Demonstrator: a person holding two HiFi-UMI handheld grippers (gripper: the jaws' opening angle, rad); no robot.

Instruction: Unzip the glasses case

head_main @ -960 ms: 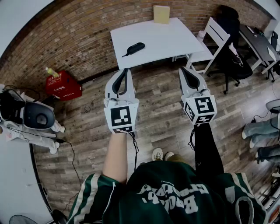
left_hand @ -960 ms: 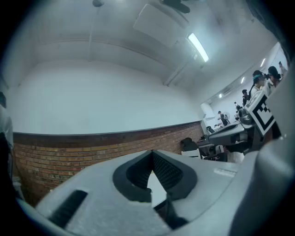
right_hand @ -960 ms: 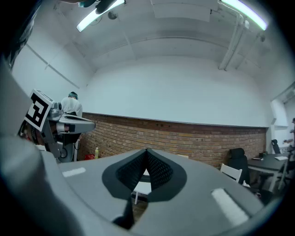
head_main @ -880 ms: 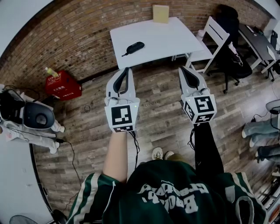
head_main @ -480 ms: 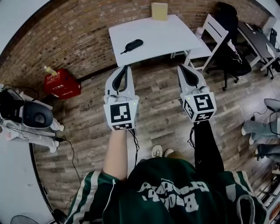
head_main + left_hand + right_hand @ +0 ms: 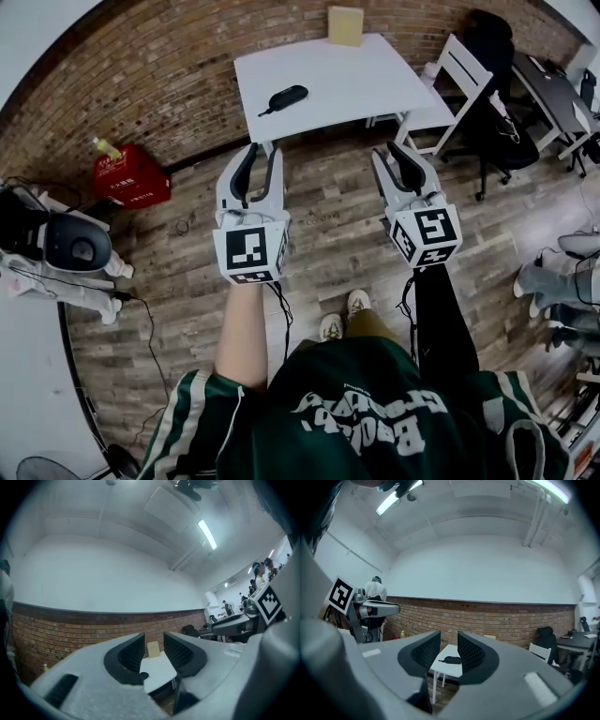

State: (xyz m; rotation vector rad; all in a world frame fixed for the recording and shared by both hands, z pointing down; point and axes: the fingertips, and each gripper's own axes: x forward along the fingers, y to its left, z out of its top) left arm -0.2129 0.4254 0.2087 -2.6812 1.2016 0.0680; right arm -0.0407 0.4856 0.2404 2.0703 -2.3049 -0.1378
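The black glasses case (image 6: 287, 97) lies zipped near the left front of a white table (image 6: 366, 84) by the brick wall. Both grippers are held level in the air over the wooden floor, well short of the table. My left gripper (image 6: 262, 150) is open and its jaws have just been opening, with nothing between them. My right gripper (image 6: 392, 153) is open too, its jaws also just opened and empty. In the right gripper view the case (image 6: 452, 659) shows far off through the gap of the right gripper (image 6: 449, 641). The left gripper (image 6: 153, 641) frames the table (image 6: 159, 672).
A tan box (image 6: 345, 25) stands at the table's back edge. A white chair (image 6: 450, 80) and a black office chair (image 6: 497, 122) are to the table's right. A red case (image 6: 131, 176) sits by the wall, and grey equipment (image 6: 66, 248) with cables at the left.
Both grippers' jaws have gone from shut to open. The person has taken a step, and one foot is now further forward.
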